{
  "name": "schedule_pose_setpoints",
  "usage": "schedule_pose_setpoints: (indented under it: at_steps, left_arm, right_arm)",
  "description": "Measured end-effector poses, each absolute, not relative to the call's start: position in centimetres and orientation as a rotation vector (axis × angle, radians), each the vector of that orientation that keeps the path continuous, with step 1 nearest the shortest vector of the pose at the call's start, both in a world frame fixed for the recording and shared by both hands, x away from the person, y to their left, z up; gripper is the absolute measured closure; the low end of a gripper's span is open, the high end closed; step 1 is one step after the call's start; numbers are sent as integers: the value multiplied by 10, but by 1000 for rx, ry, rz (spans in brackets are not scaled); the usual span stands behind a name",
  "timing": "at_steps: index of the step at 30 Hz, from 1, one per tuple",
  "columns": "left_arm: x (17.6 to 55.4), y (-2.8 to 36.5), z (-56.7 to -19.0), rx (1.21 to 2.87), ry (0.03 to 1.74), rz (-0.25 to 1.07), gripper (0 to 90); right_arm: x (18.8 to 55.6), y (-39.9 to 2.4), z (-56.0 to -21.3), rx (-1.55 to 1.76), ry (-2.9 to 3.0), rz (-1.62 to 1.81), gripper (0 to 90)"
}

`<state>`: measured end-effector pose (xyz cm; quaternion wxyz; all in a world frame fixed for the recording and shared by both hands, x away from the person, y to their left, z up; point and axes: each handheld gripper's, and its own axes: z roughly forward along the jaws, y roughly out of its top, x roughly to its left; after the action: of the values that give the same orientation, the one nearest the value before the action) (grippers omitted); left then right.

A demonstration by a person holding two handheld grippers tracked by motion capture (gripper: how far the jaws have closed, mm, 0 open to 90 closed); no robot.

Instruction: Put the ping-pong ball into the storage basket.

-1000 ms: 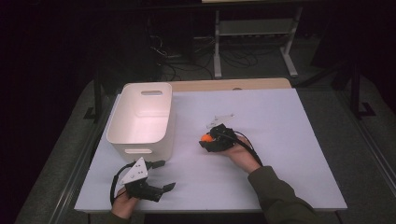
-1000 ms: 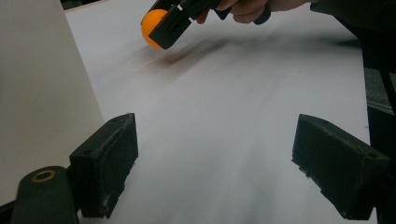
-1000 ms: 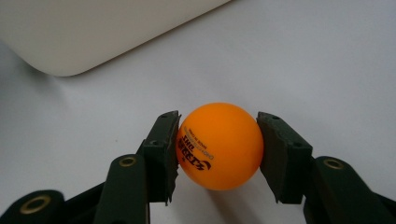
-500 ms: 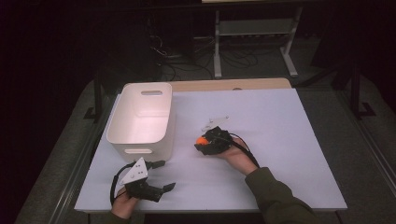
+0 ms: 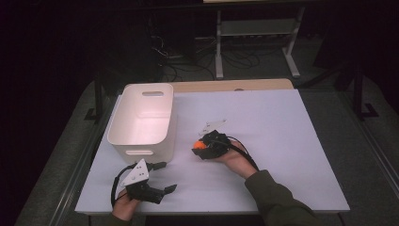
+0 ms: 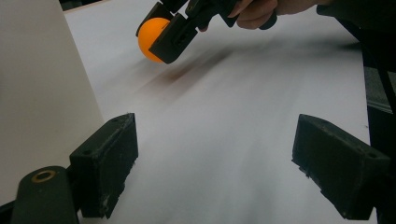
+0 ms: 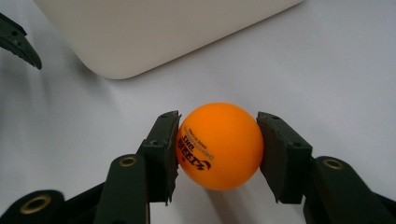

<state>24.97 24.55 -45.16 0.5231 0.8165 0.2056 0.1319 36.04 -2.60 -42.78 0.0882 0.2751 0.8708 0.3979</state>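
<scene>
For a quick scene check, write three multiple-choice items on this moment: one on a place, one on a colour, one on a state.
1. Where does the white bin stand on the table?
A. left part
B. right part
C. front right corner

2. What colour is the ball?
A. white
B. orange
C. green

3. How is the left gripper?
A. shut on the ball
B. open, nothing between its jaws
C. shut on the bin's rim

Key: 1 A, the high view shows the bin left of the middle. 2 B, the right gripper is shut on an orange ball. 3 B, the left gripper view shows jaws wide apart over bare table.
</scene>
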Motion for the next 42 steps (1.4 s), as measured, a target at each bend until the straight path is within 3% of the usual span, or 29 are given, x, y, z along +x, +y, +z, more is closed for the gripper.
schedule_pose_setpoints:
  at_steps: [42]
  left_arm:
    - [250, 246, -452, 1957, 490, 315, 142]
  right_arm:
    - [343, -3, -424, 689, 2684, 1238, 499]
